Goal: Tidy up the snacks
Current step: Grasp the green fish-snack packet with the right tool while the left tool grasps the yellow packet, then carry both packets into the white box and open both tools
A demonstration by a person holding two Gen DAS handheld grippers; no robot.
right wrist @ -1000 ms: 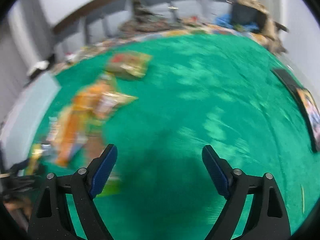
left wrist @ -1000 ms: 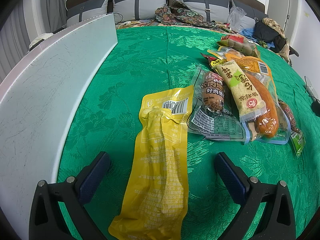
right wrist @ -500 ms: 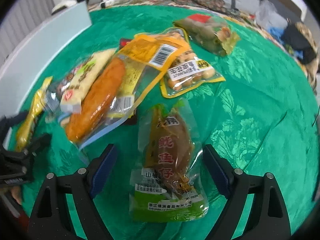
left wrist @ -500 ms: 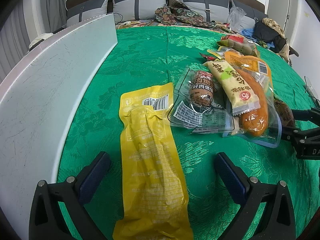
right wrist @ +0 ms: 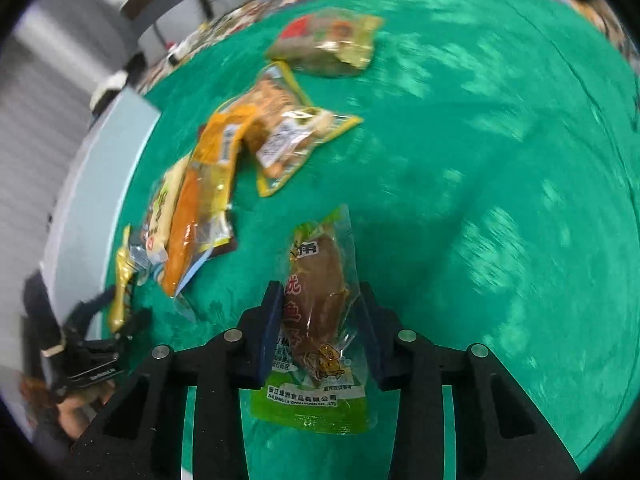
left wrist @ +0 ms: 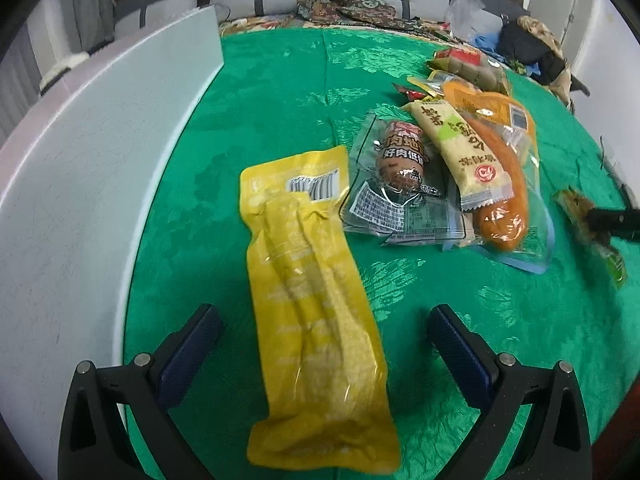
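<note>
Snacks lie on a green damask-patterned cloth [left wrist: 280,92], largest item in view, with a pale grey flat board [left wrist: 80,200] along its left edge. Landmark: the long yellow plastic pouch with a barcode [left wrist: 316,300], flat on the cloth just beside the board. Left gripper [left wrist: 324,344] hangs over the pouch's lower half, jaws wide apart, pads clear of it on both sides, nothing held. Just right of the pouch's top: a heap of overlapping packets – orange sausage-shaped snack in a clear bag [left wrist: 500,184], cream-coloured wrapped bar [left wrist: 464,148] on top of it, dark sausage in a clear wrapper [left wrist: 400,156] nearest the pouch. Beyond the heap: a red-and-green bag [right wrist: 328,42] and a yellow-edged clear packet [right wrist: 296,136]. Well right of the pouch: a clear packet with a green base holding a brown dried fish [right wrist: 320,312], sitting between the right gripper's [right wrist: 320,320] blue pads, jaws closing, pads at the wrapper's sides. Right view is motion-blurred.
</note>
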